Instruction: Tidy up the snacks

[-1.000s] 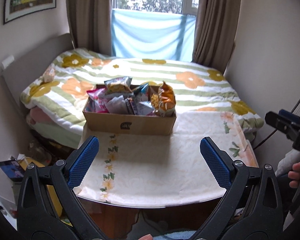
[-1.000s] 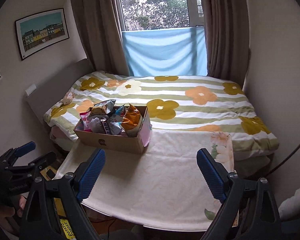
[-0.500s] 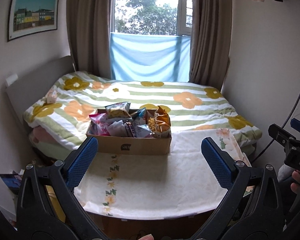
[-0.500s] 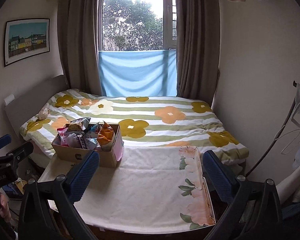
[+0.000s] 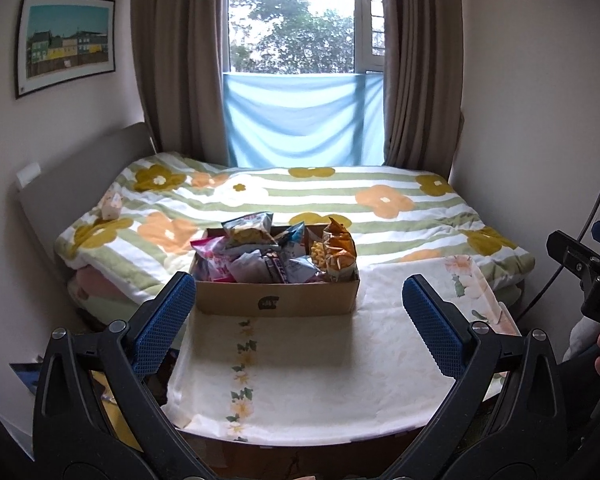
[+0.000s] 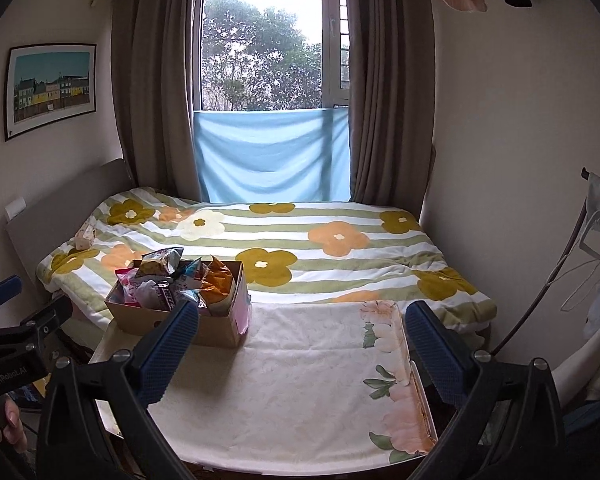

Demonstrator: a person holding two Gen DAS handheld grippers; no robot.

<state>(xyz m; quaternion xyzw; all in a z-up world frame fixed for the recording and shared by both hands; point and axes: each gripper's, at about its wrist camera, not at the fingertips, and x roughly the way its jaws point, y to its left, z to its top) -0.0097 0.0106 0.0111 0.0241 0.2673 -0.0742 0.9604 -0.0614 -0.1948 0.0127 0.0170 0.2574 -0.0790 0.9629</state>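
Your left gripper (image 5: pixel 299 320) is released: its two blue pads (image 5: pixel 165 322) stand wide apart at the lower middle of the left view, with nothing between them but the cloth-covered table (image 5: pixel 300 380). Your right gripper (image 6: pixel 300 350) is released too, its pads (image 6: pixel 434 350) spread just as wide over the table (image 6: pixel 300 392) in the right view, holding nothing.

The snacks are all in the box (image 5: pixel 276 300), which sits at the far edge of the table, in the centre of the left view, between and beyond your left pads. In the right view the box (image 6: pixel 156 322) lies left of centre, and your left-hand pad partly covers its front wall. An orange bag (image 5: pixel 340 256) stands upright at the right end of the box, a grey-and-yellow bag (image 5: pixel 250 230) sticks up at the back, and a pink packet (image 5: pixel 216 264) lies at the left end. The packets in the middle overlap, so you cannot count them.

The bed (image 5: pixel 300 208) with its flowered, striped cover runs across the middle of both views, just behind the table. The window (image 6: pixel 264 44) and blue cloth (image 6: pixel 272 156) fill the upper centre, with curtains (image 6: pixel 392 92) on either side. A picture (image 5: pixel 66 44) hangs at the upper left. Your right gripper's body also shows at the right edge of the left view.
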